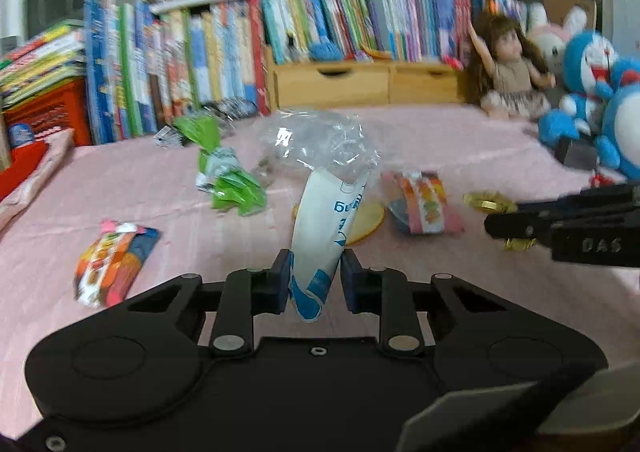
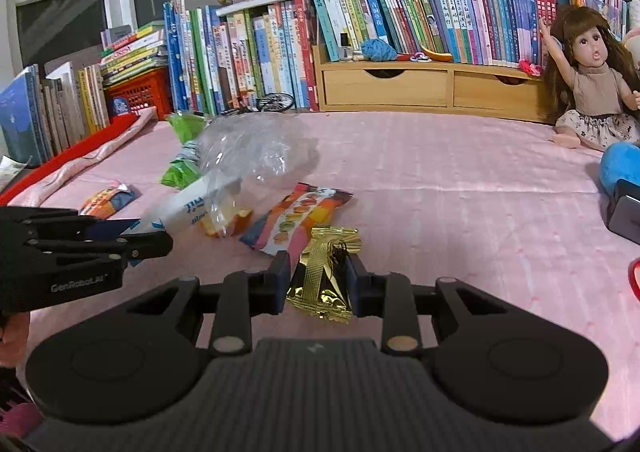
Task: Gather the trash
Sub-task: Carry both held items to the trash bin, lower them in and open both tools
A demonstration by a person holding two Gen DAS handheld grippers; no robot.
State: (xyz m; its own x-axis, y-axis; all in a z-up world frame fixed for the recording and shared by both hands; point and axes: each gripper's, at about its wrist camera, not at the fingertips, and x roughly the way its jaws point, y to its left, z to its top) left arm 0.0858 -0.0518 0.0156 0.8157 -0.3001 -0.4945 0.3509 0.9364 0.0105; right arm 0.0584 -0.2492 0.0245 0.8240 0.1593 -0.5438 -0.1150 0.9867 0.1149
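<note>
Only the left wrist view shows the blue plush toys [image 1: 592, 100] beside the doll [image 1: 512, 72] and a second orange snack packet [image 1: 114, 264] lying flat off to the left of the fingers; only the right wrist view shows the whole gold wrapper [image 2: 322, 280] and the toy bicycle [image 2: 276, 102] at the foot of the books [image 2: 360, 8]. The left gripper [image 1: 314, 284] has its fingers drawn in narrow on the lower end of a white bag with blue print [image 1: 320, 236], which rises from between the pads and widens into crumpled clear plastic [image 1: 320, 140] ahead of them. The right gripper [image 2: 318, 284] has its fingers closed narrow against the two sides of the gold wrapper, a creased, shiny foil piece with a zigzag edge that sits between the pads and sticks out just past their tips. Just beyond those tips, flat on the pink cloth [image 2: 460, 204], lies an orange and pink snack packet [image 2: 298, 218]. Green wrappers [image 1: 228, 176] lie ahead and left of the left fingers.
</note>
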